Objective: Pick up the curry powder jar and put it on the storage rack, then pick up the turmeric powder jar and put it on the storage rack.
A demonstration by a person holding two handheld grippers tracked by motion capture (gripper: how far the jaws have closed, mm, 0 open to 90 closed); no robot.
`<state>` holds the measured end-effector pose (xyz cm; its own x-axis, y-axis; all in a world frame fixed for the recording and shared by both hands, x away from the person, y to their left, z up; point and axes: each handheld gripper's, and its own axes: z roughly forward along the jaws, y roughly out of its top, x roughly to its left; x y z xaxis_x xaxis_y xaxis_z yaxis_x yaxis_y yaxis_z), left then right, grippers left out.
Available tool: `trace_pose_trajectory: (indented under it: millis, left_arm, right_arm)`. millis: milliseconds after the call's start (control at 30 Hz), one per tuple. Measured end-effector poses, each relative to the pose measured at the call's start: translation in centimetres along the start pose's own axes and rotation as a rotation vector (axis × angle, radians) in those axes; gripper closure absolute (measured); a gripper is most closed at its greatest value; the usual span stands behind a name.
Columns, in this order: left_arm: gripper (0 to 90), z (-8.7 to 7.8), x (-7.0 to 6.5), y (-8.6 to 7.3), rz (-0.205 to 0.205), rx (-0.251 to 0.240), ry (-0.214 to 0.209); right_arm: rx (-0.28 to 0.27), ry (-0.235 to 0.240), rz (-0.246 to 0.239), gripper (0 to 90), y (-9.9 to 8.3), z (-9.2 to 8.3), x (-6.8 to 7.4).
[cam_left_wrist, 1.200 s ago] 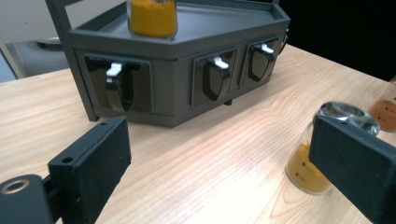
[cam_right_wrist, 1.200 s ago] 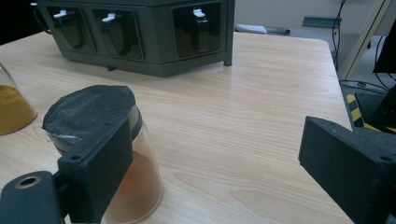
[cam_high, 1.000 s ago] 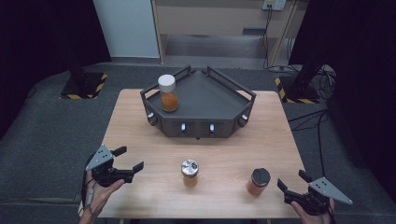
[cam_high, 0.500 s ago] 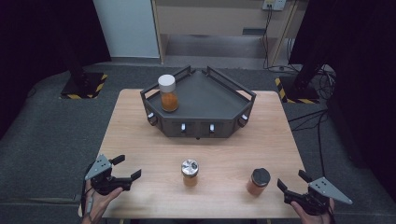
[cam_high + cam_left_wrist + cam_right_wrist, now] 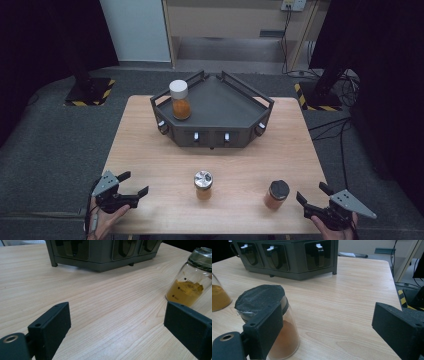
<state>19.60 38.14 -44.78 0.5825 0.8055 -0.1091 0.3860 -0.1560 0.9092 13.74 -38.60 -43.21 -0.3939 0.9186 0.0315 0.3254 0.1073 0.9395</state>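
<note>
Risking a tipped jar on the near table

Reaching in from the near edge, both grippers hang wide open and empty. The left gripper point(image 5: 134, 184) sits well left of the silver-lid jar point(image 5: 203, 184), which stands in front of the rack point(image 5: 215, 131); its jaws have barely eased inward, with nothing between them. The right gripper point(image 5: 311, 196) sits just right of the black-lid jar point(image 5: 276, 194), which in the right gripper view stands close behind the left jaw, outside the gap. My guess: swinging that jaw sideways could knock this jar point(image 5: 270, 322) over, since it is tall and narrow. A skewed grip on glass could also slip

Count: three jars, one of them a white-lid jar point(image 5: 179, 99) on the rack; one rack; one table point(image 5: 150, 160); two grippers
</note>
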Motion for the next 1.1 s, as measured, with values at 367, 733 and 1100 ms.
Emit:
trace_pose_trajectory:
  millis: [367, 733, 1100]
  left_arm:
    - [5.5, -0.03, 0.14, -0.18, -0.008, -0.003, 0.0]
    - [5.6, -0.03, 0.09, -0.16, -0.01, 0.0, 0.008]
    - [5.9, 0.04, 0.12, -0.13, -0.002, 0.0, 0.0]
  right_arm:
    - [0.0, 0.003, -0.005, 10.0, 0.01, 0.08, 0.01]
    - [0.001, 0.004, 0.0, 10.0, 0.01, 0.08, -0.02]
    - [0.001, 0.005, 0.001, 10.0, 0.01, 0.05, -0.03]
